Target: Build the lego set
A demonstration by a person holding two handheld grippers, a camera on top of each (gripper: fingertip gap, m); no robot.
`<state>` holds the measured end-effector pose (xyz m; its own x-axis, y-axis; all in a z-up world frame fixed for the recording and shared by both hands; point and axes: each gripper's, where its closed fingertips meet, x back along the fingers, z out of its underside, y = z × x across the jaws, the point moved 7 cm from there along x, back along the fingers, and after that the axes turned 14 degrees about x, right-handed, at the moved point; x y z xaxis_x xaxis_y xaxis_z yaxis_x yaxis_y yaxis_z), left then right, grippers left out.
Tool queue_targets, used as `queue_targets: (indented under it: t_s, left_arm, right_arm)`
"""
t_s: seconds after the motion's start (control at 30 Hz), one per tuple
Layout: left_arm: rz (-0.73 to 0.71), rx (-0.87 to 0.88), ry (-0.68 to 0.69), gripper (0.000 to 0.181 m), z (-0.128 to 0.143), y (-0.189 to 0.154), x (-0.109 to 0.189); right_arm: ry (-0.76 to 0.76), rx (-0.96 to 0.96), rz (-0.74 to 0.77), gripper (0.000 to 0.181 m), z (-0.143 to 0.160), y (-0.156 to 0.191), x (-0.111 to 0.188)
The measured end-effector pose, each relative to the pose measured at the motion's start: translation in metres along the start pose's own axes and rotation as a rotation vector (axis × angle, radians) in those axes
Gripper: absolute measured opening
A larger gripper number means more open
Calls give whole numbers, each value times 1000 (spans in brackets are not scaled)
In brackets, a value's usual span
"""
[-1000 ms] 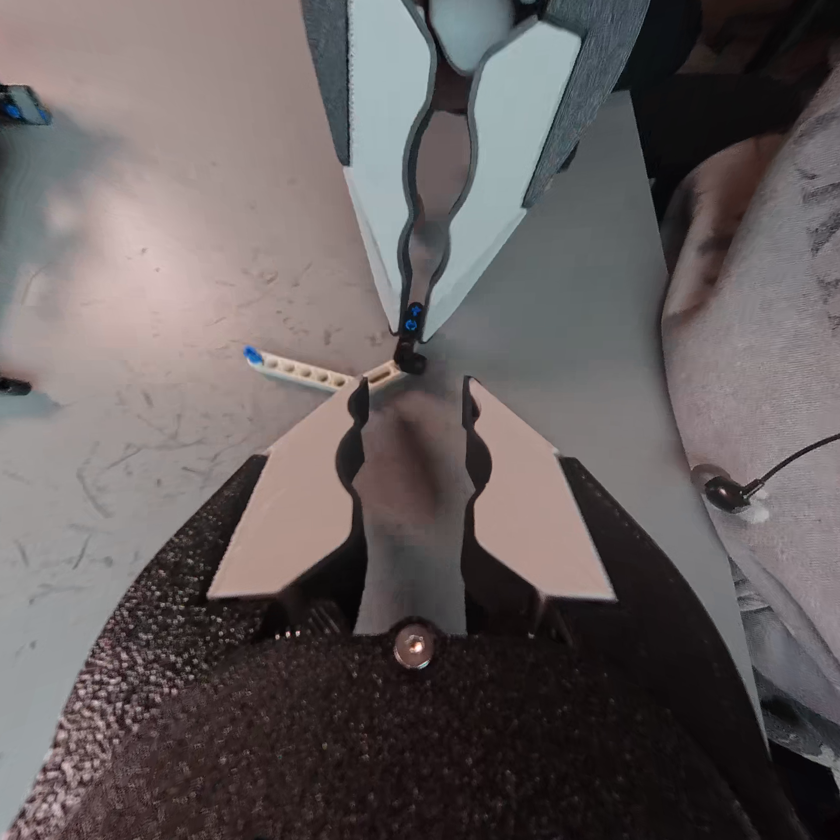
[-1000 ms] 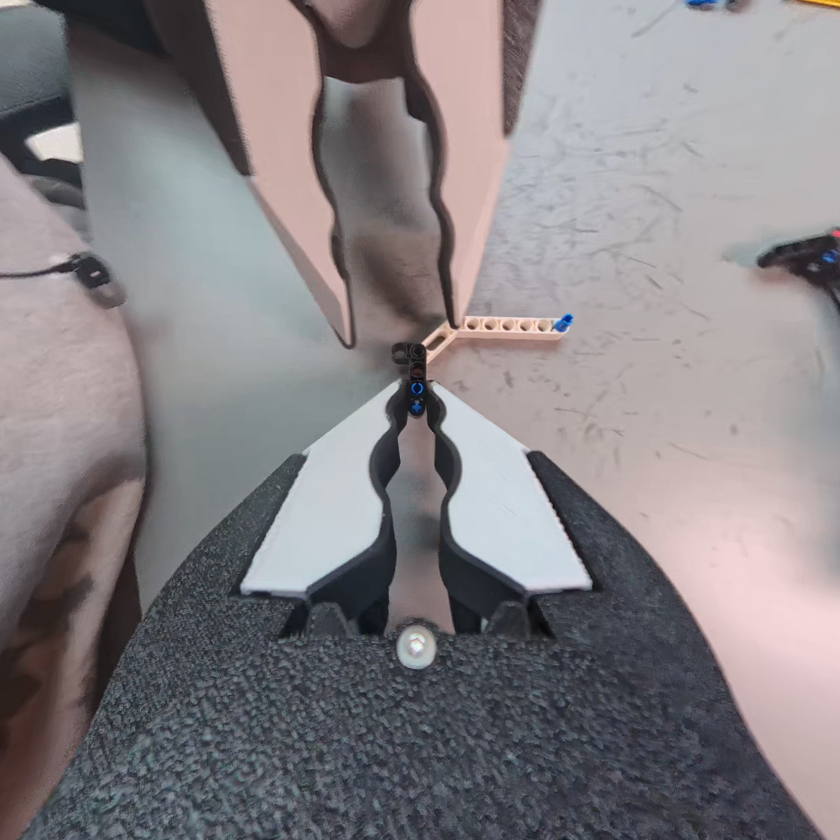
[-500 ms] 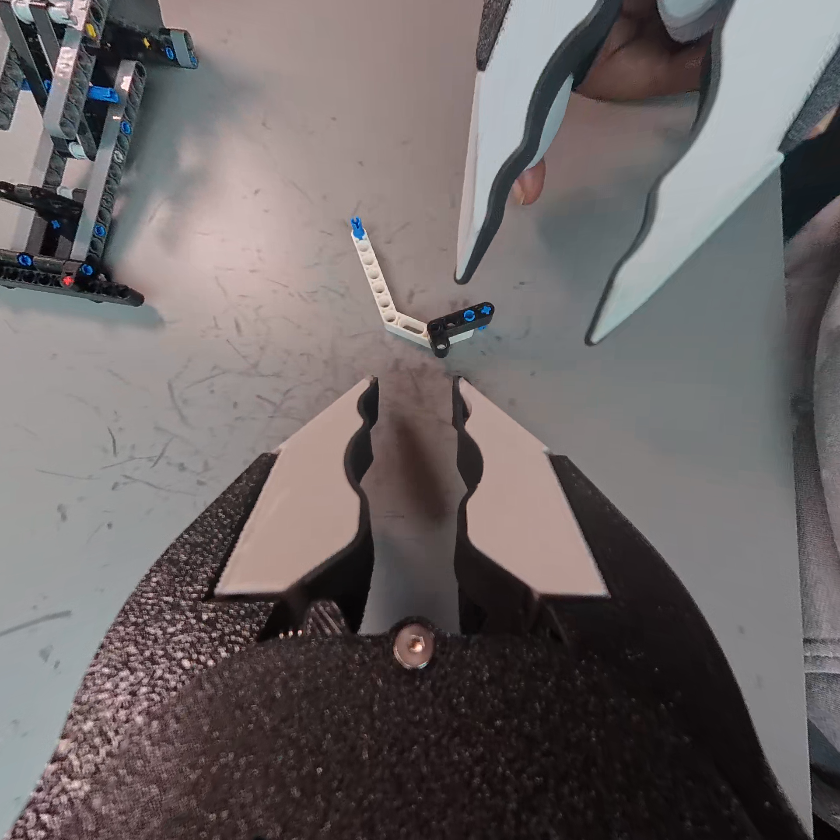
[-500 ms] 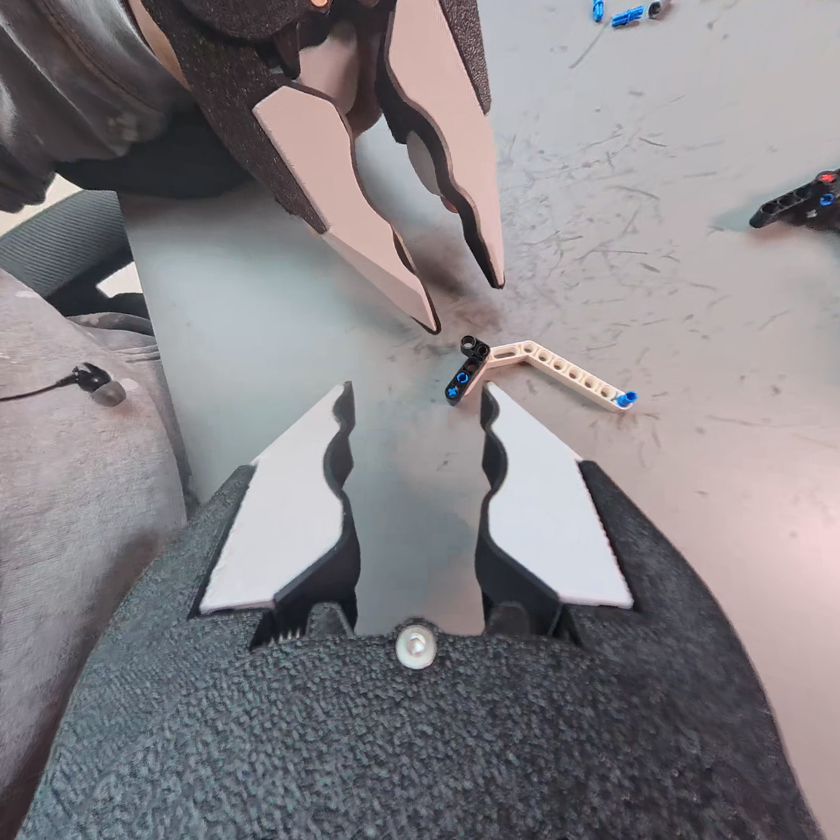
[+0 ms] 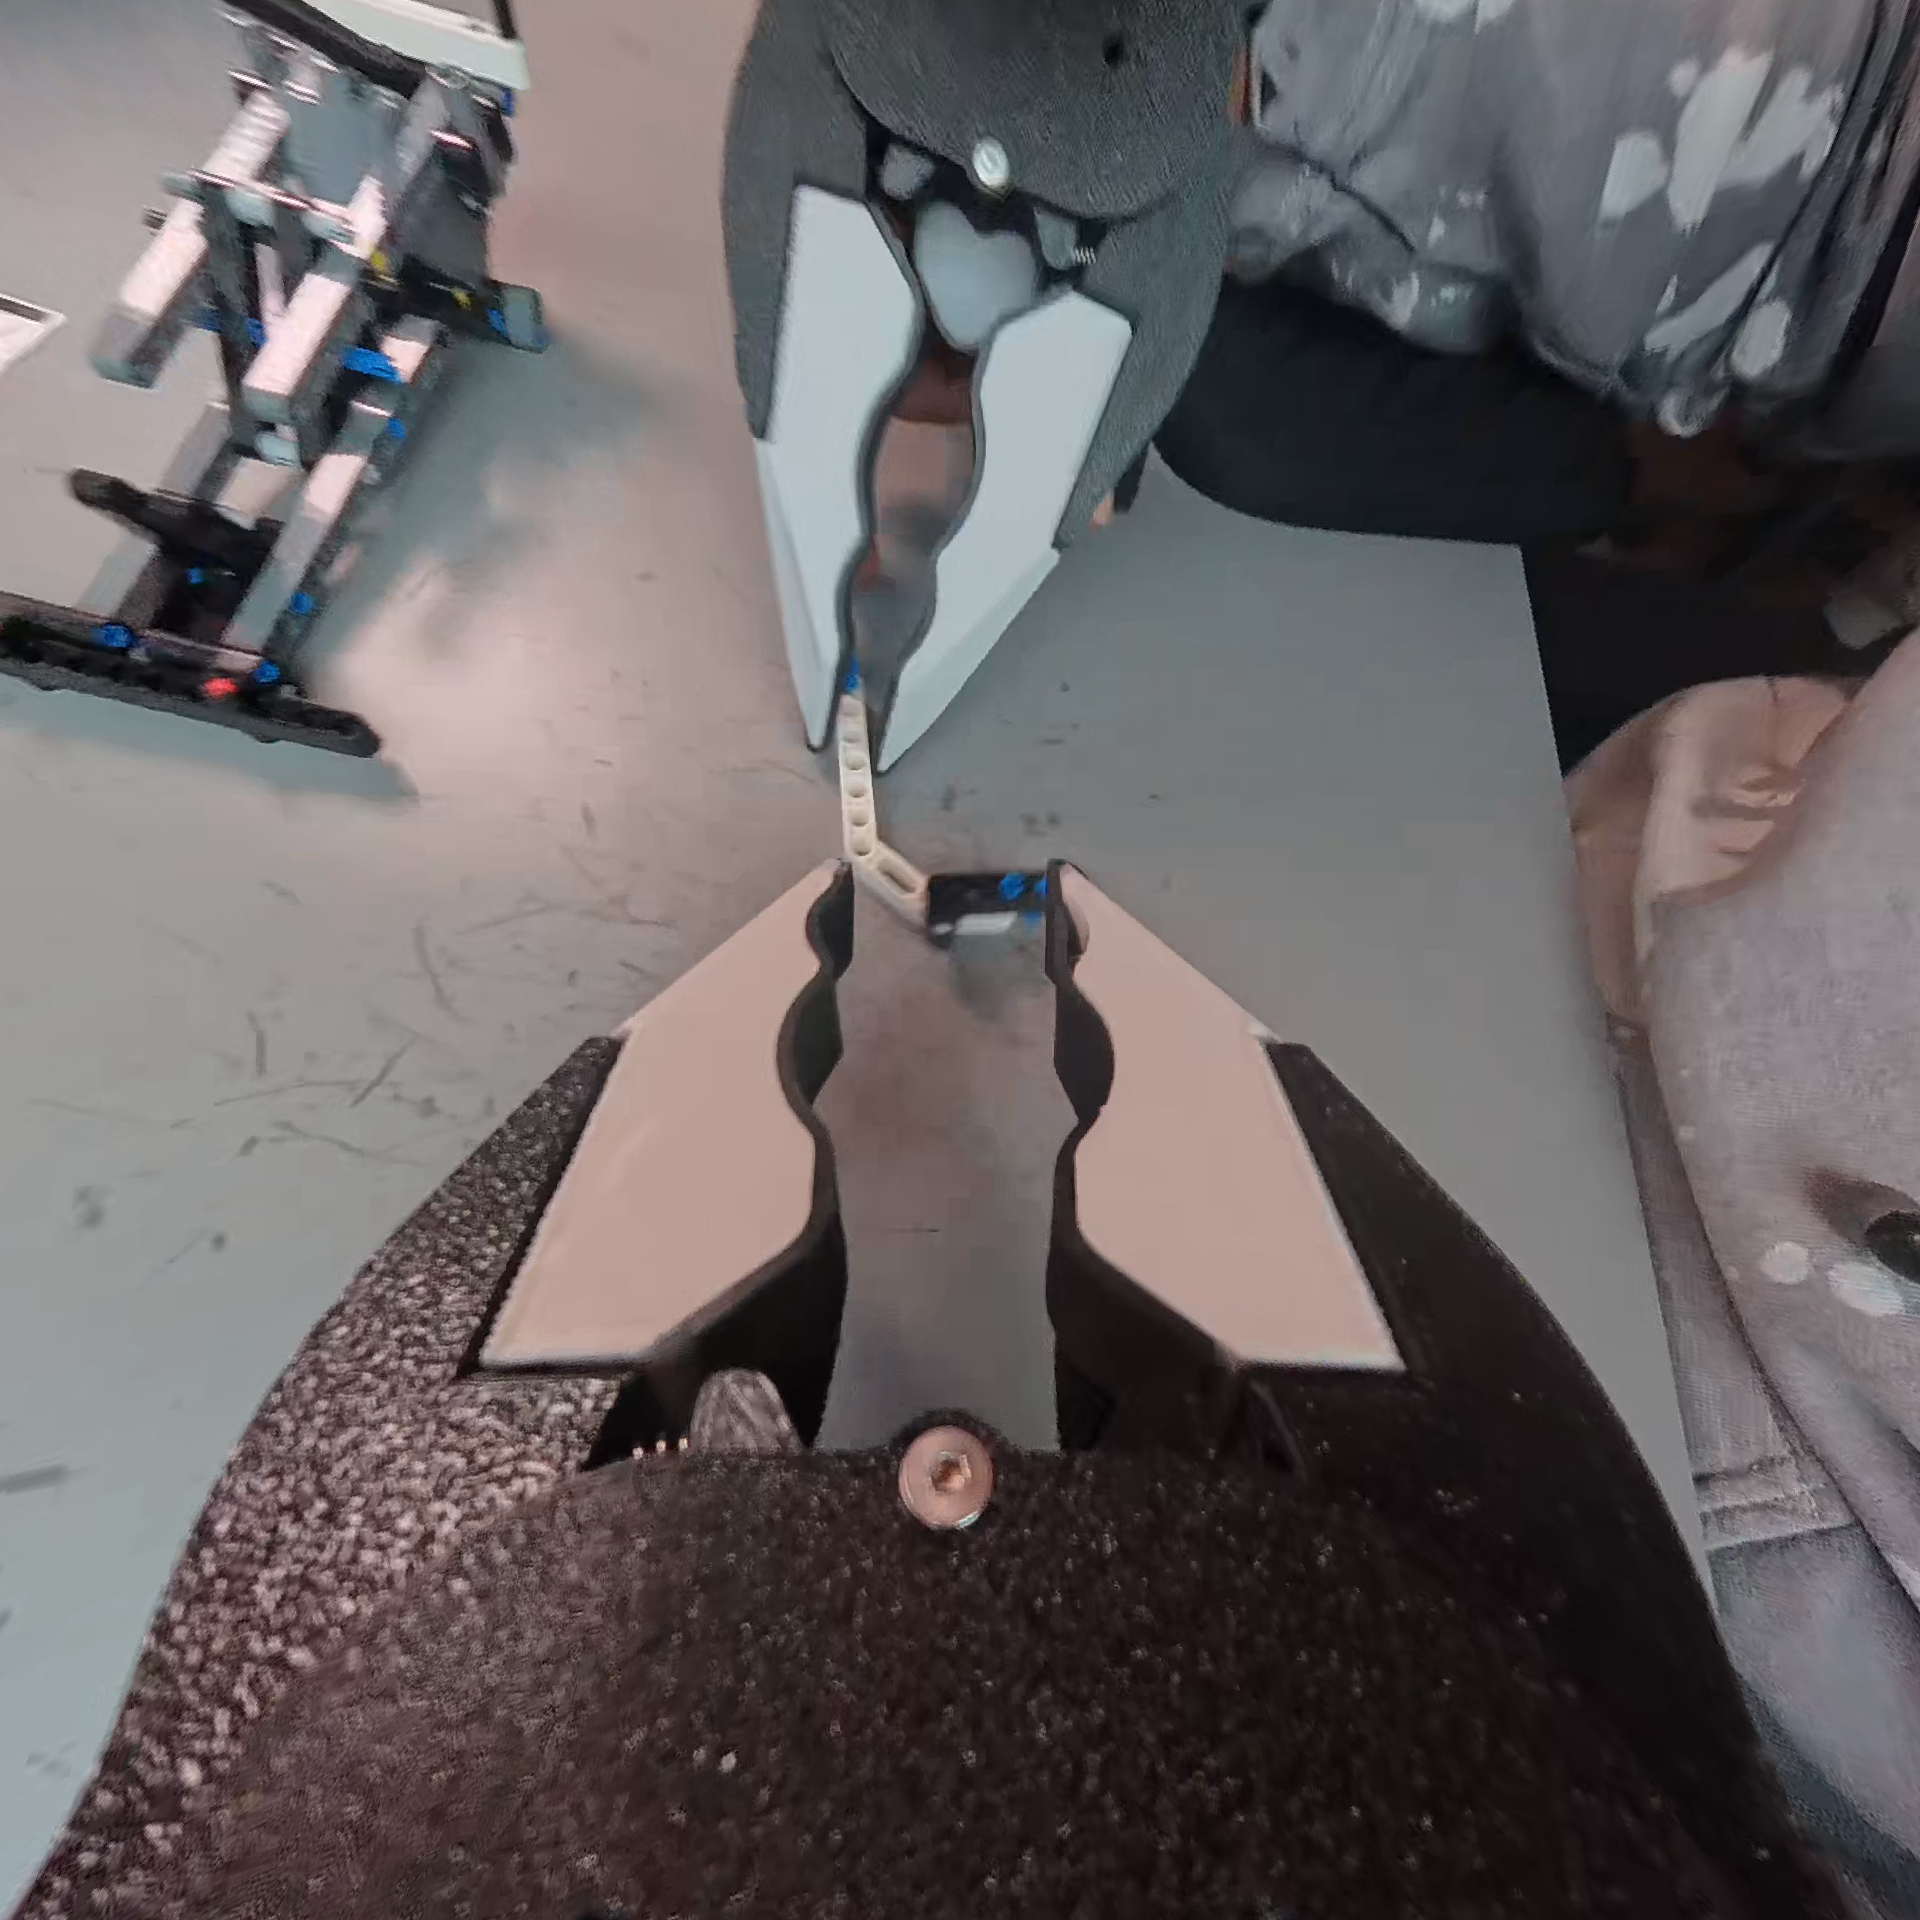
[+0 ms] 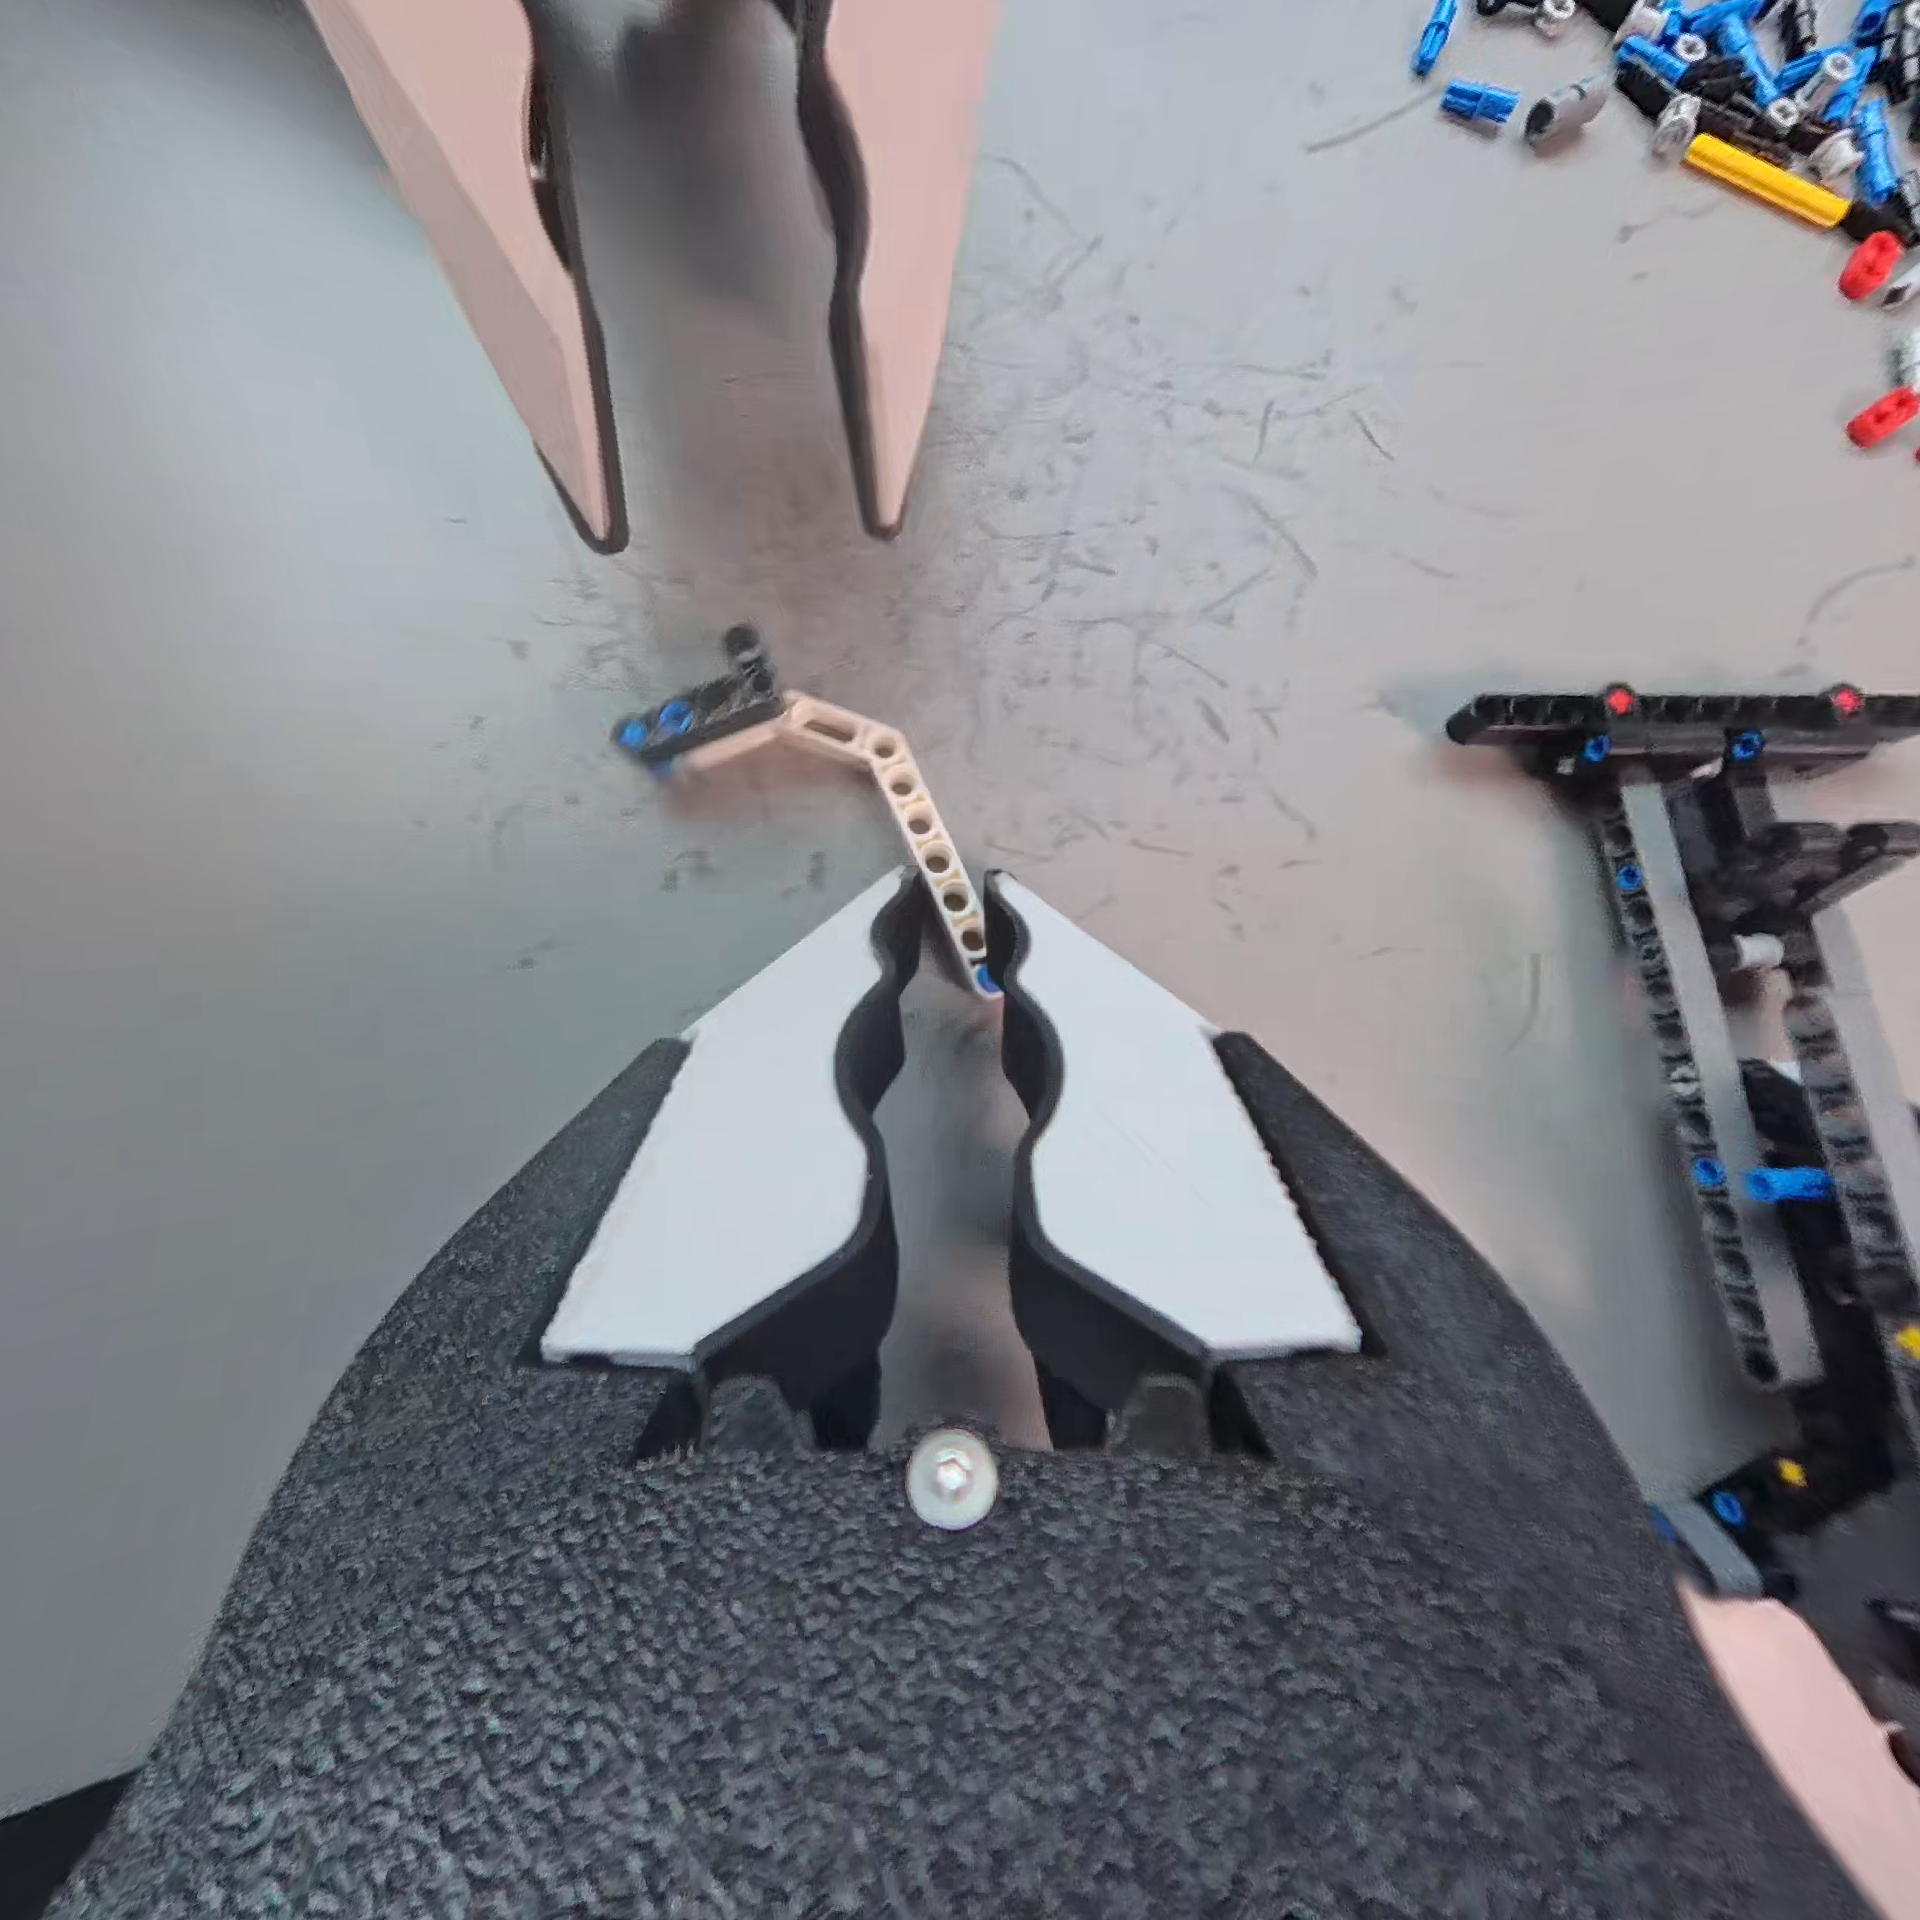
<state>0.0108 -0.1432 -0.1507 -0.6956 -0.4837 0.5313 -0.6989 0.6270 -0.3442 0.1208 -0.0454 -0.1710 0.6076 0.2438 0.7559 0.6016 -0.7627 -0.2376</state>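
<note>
A partly built frame of black and grey beams with blue pins stands toward the far left of the scratched grey bench, seen from the left wrist view. To its right, near the bench's middle, the right gripper has its jaws pinching the long arm of a bent white beam, at the end that carries a blue pin. The beam's short arm carries a small black connector with blue pins, which lies just inside the tip of one finger of the left gripper; that gripper's jaws are spread, and whether the finger touches the connector cannot be told. At the bench's right edge, a person's light clothing shows.

From the right wrist view the left gripper hangs spread at upper left, short of the black connector. The white beam runs from it into the right gripper. A pile of loose blue, black, yellow and red parts lies at the upper right corner, the frame at right.
</note>
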Motion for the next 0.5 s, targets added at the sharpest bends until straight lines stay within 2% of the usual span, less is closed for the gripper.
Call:
queue_targets:
  t_s: [0.17, 0.27, 0.37, 0.5]
  left_arm:
    - [-69, 100, -188, 44, -14, 30, 27]
    - [-109, 101, -213, 47, -15, 40, 33]
    - [-151, 40, -161, 50, -12, 45, 31]
    - [-152, -32, 11, 56, 1, 52, 17]
  right_arm:
    - [75, -22, 177, 7, -1, -31, -10]
    - [34, -24, 170, 7, 0, -29, -10]
    - [39, 34, 155, 7, -1, -28, -11]
    - [16, 129, 79, 7, -6, -34, -17]
